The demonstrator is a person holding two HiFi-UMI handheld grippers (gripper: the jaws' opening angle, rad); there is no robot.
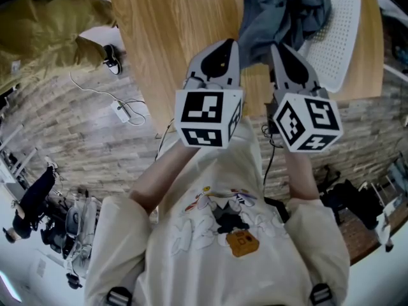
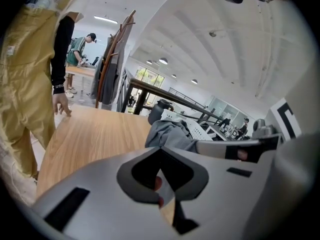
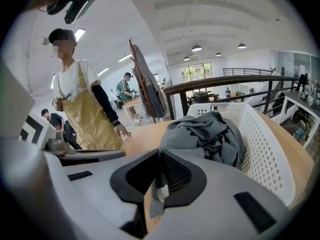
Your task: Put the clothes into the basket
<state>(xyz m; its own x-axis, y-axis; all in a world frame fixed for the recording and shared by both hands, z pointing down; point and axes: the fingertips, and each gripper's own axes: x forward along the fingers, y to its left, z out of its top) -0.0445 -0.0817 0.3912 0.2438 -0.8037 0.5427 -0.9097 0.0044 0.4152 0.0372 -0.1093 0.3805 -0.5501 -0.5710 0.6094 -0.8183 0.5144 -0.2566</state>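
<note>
A pile of grey clothes lies in the white perforated basket at the far right of the wooden table, with a fold hanging over the basket's near rim. My right gripper sits at that hanging fold. In the right gripper view its jaws stand almost together with a thin strip of grey cloth pinched between them, and the clothes and basket lie just ahead. My left gripper hovers beside it over bare wood, shut on nothing; the clothes lie ahead to its right.
A person in a yellow apron stands at the table's far side with a hand near its edge. A coat rack stands behind. A cable and power strip lie on the floor left of the table.
</note>
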